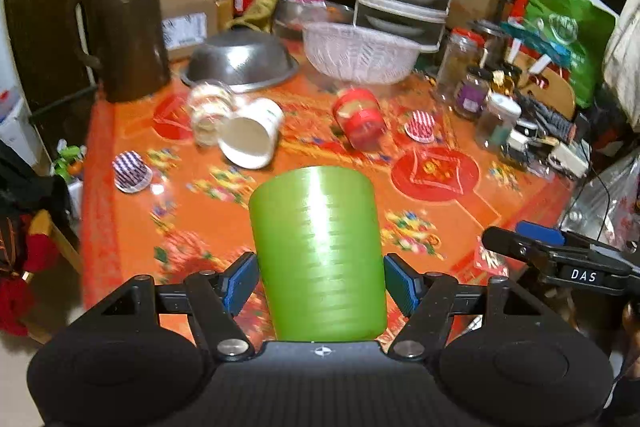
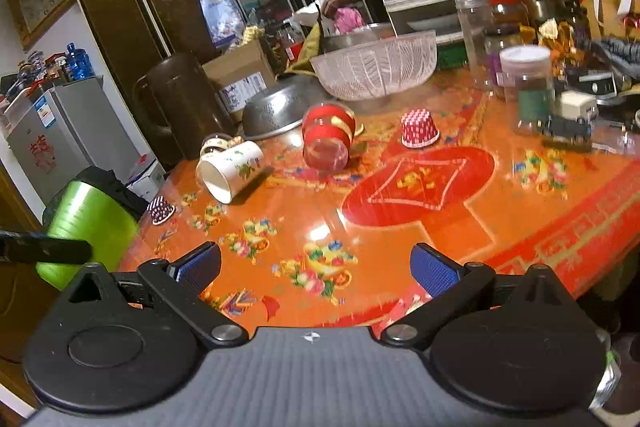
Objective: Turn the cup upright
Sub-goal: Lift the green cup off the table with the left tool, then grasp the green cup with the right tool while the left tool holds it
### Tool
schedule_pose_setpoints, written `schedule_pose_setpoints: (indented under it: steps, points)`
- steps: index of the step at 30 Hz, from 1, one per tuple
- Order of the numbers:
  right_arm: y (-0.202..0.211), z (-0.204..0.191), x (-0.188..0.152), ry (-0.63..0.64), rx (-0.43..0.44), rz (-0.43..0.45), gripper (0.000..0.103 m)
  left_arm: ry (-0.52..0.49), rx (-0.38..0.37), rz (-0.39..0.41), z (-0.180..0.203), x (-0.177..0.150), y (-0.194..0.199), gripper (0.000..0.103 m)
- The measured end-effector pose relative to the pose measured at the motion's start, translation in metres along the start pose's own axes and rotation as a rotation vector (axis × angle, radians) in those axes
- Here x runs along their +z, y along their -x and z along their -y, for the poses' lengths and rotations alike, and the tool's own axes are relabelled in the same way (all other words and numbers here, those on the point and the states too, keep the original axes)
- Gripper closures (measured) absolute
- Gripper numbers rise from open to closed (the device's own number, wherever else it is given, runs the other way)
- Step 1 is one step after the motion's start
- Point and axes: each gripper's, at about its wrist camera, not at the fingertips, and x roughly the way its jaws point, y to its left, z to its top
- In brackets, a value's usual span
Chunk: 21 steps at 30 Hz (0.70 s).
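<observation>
My left gripper point(image 1: 320, 283) is shut on a green plastic cup point(image 1: 320, 251), held above the near edge of the orange table point(image 1: 224, 227), its closed base pointing away from the camera. The cup also shows at the far left of the right wrist view point(image 2: 88, 223), with a left finger point(image 2: 44, 251) across it. My right gripper point(image 2: 316, 267) is open and empty over the table's near edge; it shows in the left wrist view point(image 1: 552, 255) at the right. A white floral cup point(image 1: 250, 137) point(image 2: 228, 171) and a red glass point(image 1: 360, 119) point(image 2: 326, 139) lie on their sides.
Two small striped paper cups point(image 1: 132, 173) point(image 1: 420, 126) sit upside down. An overturned steel bowl point(image 1: 240, 61), a clear basket bowl point(image 1: 360, 53), a brown jug point(image 1: 124, 35) and several jars point(image 1: 472, 95) crowd the back and right of the table.
</observation>
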Motion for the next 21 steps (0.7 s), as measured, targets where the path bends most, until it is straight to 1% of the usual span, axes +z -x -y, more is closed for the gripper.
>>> schedule_pose_setpoints:
  steps: [5, 9, 12, 16, 21]
  points:
    - [-0.004, 0.003, -0.004, -0.040, 0.015, -0.048, 0.001, 0.015, -0.020, -0.025, 0.008, -0.011, -0.027, 0.031]
    - [-0.005, 0.002, -0.008, -0.057, 0.021, -0.083, 0.001, 0.055, -0.041, -0.045, 0.006, -0.017, -0.041, 0.031]
    - [-0.011, 0.000, -0.009, -0.071, 0.022, -0.121, 0.001, 0.054, -0.045, -0.053, 0.010, -0.021, -0.051, 0.031]
    - [-0.019, -0.003, -0.006, -0.117, 0.067, -0.172, 0.001, 0.068, -0.061, -0.053, 0.009, -0.025, -0.055, 0.032]
    - [-0.032, -0.018, 0.004, -0.170, 0.141, -0.264, 0.001, 0.078, -0.059, -0.045, 0.007, -0.031, -0.059, 0.032]
